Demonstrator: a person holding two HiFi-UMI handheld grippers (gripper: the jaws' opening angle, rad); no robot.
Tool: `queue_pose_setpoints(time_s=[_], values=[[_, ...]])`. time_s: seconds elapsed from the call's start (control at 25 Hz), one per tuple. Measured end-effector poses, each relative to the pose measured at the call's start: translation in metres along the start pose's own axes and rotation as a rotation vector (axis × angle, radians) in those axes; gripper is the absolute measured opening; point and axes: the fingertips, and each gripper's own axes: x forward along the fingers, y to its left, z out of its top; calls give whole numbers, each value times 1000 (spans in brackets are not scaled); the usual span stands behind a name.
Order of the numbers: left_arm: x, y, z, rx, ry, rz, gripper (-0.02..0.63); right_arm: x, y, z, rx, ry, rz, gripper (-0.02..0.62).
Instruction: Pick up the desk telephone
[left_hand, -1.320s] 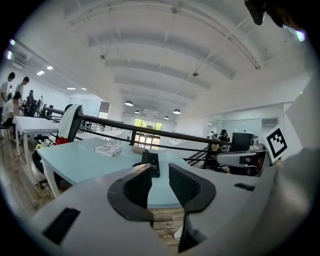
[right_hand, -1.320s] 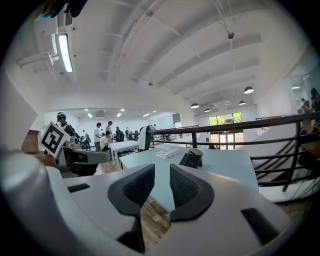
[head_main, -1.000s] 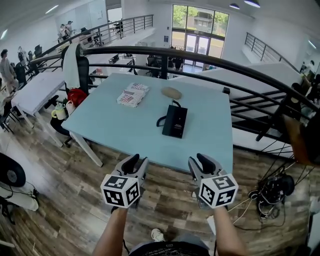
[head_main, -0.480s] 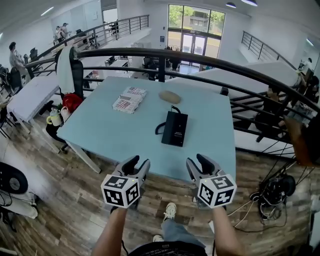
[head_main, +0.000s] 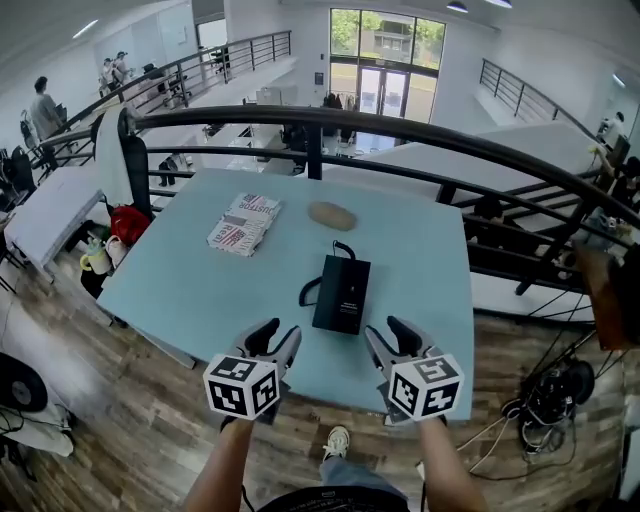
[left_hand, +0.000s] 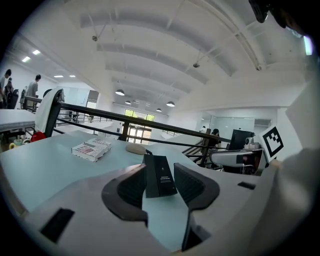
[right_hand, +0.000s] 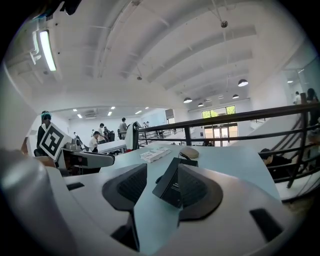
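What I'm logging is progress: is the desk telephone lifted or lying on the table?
Lying on it: the desk telephone rests flat on the blue table, not lifted.

Head view looks steeply down over pale blue rectangular table (head_main: 200, 270), gripper views low at its near edge, facing across, all sharing flat black desk telephone (head_main: 341, 294).

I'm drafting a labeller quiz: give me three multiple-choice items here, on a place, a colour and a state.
1. The desk telephone lies: A on the floor; B on the table; C in a drawer.
2. The table top is: A red; B pale blue; C black.
3. The telephone is: A lying flat; B lifted; C on end.
B, it rests mid-table. B, the top shows pale blue. A, it lies flat, ahead of the left gripper and right gripper, whose opening jaws hold nothing.
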Motion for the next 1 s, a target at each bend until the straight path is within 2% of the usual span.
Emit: queue_pose_setpoints(time_s=[0.32, 0.52, 0.72, 1.0], values=[[79, 17, 11, -30, 67, -34, 166, 53, -54, 6, 41, 47, 4, 194], [125, 26, 3, -63, 139, -62, 176, 82, -83, 2, 89, 83, 22, 205], [160, 33, -13, -97, 213, -89, 190, 107, -100, -13, 157, 124, 57, 216], [188, 47, -36, -195, 295, -136, 233, 132, -102, -37, 238, 196, 122, 239]])
